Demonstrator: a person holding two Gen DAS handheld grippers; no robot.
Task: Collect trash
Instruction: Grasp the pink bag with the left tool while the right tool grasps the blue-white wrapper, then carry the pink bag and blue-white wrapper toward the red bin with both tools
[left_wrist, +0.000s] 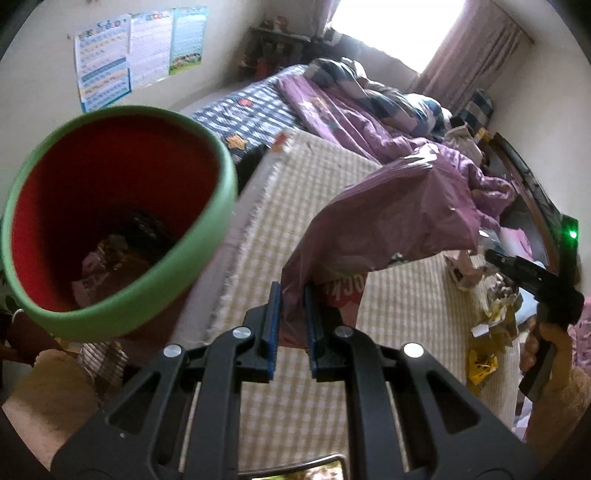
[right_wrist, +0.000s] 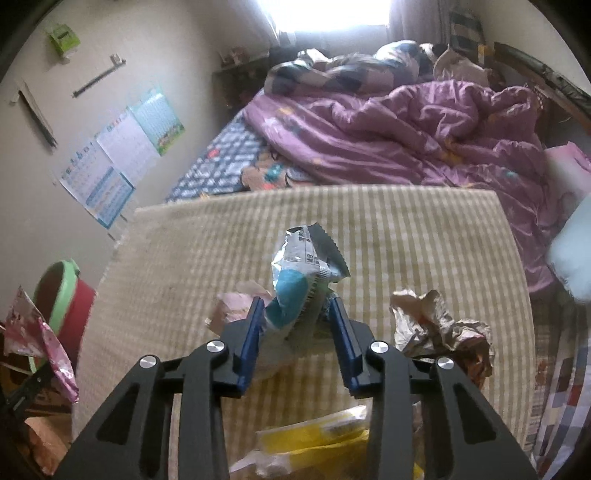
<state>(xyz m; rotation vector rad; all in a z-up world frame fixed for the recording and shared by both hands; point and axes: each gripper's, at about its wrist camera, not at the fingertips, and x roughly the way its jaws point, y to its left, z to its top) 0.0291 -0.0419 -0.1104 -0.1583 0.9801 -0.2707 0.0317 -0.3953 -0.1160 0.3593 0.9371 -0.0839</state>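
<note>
Left tool (left_wrist: 291, 317) clamps crinkled pink plastic wrapper (left_wrist: 388, 229) beside red green-rimmed bin (left_wrist: 122, 221); right tool (right_wrist: 297, 328) half-closed around silver-teal foil packet (right_wrist: 299, 273); risk: the packet's loose foil slipping from the pads.

Glossy pink foil wrapper (left_wrist: 388, 221), matt plastic bin (left_wrist: 118, 221), woven checked cloth (right_wrist: 369, 229)

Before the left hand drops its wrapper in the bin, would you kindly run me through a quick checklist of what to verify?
1. Left gripper shut on the pink wrapper: ok.
2. Bin open, with room inside: ok; only a little rubbish at the bottom.
3. Pink wrapper above the bin mouth: not ok; it hangs to the right of the rim, over the checked mat.
4. Right gripper holding the blue and white packet: cannot tell; the packet is between the fingers, firm contact unclear.
5. More rubbish left on the mat: ok to continue; crumpled paper and a yellow wrapper remain.
</note>
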